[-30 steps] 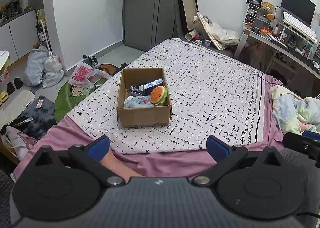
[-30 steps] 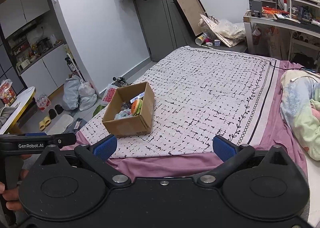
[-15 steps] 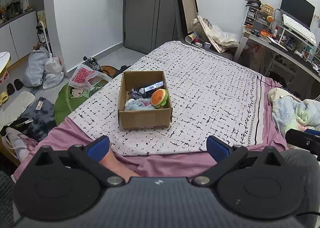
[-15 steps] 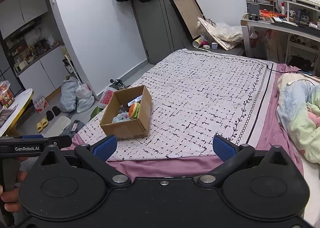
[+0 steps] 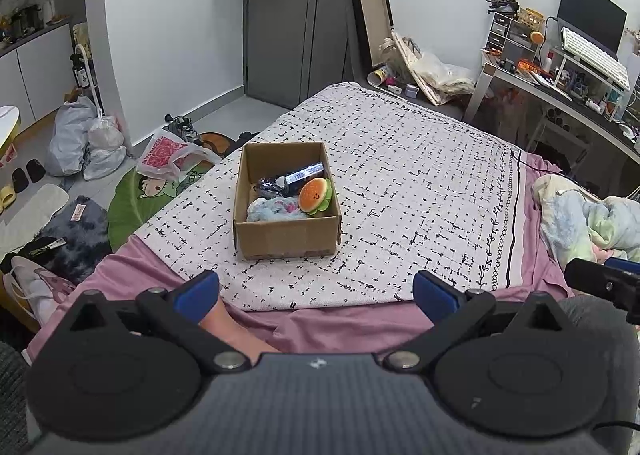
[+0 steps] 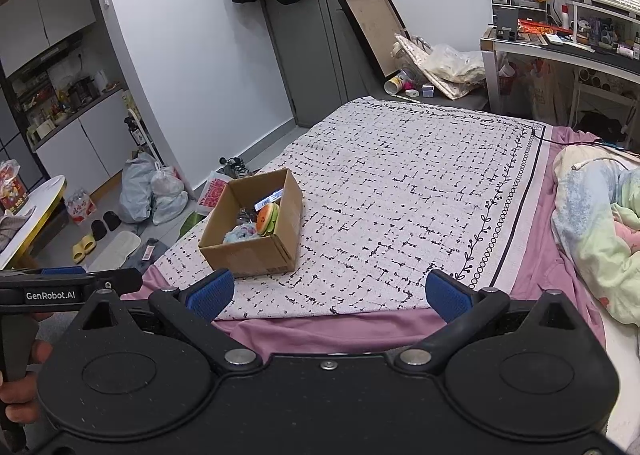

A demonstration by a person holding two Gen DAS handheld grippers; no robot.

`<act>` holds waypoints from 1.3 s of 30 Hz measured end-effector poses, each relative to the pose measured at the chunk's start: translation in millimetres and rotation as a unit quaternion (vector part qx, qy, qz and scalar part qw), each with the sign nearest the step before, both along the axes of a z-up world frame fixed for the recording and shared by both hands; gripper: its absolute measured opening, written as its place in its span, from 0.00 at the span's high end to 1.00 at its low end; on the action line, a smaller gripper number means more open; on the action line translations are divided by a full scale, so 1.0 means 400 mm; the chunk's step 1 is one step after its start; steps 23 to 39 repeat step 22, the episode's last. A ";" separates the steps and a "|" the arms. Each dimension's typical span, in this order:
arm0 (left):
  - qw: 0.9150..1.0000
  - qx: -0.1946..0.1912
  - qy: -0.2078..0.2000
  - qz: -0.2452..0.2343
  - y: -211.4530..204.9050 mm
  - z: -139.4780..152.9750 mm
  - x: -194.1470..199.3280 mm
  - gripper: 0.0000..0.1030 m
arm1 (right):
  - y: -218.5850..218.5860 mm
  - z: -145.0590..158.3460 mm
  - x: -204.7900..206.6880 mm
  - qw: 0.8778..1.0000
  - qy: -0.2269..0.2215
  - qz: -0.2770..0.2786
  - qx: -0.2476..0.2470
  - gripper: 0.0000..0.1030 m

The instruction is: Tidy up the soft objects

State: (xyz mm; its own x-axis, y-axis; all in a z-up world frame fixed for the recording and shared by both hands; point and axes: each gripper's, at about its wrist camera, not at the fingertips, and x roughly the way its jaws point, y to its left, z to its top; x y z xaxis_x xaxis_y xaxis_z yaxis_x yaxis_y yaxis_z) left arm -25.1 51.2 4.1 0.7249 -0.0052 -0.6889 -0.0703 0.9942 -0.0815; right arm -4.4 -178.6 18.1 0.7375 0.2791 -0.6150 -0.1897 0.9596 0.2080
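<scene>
An open cardboard box (image 5: 286,241) stands on the patterned bedspread (image 5: 420,195) near the bed's front left. In it lie an orange burger plush (image 5: 314,194), a pale blue fluffy toy (image 5: 272,211) and a dark packet with a white label (image 5: 294,177). The box also shows in the right wrist view (image 6: 248,253), with the burger plush (image 6: 267,218) inside. My left gripper (image 5: 316,291) is open and empty, held back over the pink sheet. My right gripper (image 6: 328,293) is open and empty, further right of the box.
A bundled pastel blanket (image 6: 596,223) lies at the bed's right side. Bags (image 5: 84,139), shoes and mats clutter the floor left of the bed. A desk (image 5: 560,95) with a keyboard stands at the back right. A picture frame (image 6: 372,27) leans beside the door.
Both grippers have drawn back and tilted slightly, so the box sits a little further off in both views. Both stay open and empty. The box contents have not moved.
</scene>
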 end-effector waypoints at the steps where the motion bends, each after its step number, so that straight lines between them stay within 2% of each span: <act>1: 1.000 0.000 0.000 0.000 0.000 0.000 0.000 0.01 | 0.000 0.001 0.000 1.000 0.000 0.000 0.000 0.00; 39: 1.000 -0.008 -0.004 0.004 0.016 -0.014 -0.004 0.01 | 0.032 -0.022 0.011 1.000 0.011 0.010 -0.004 0.00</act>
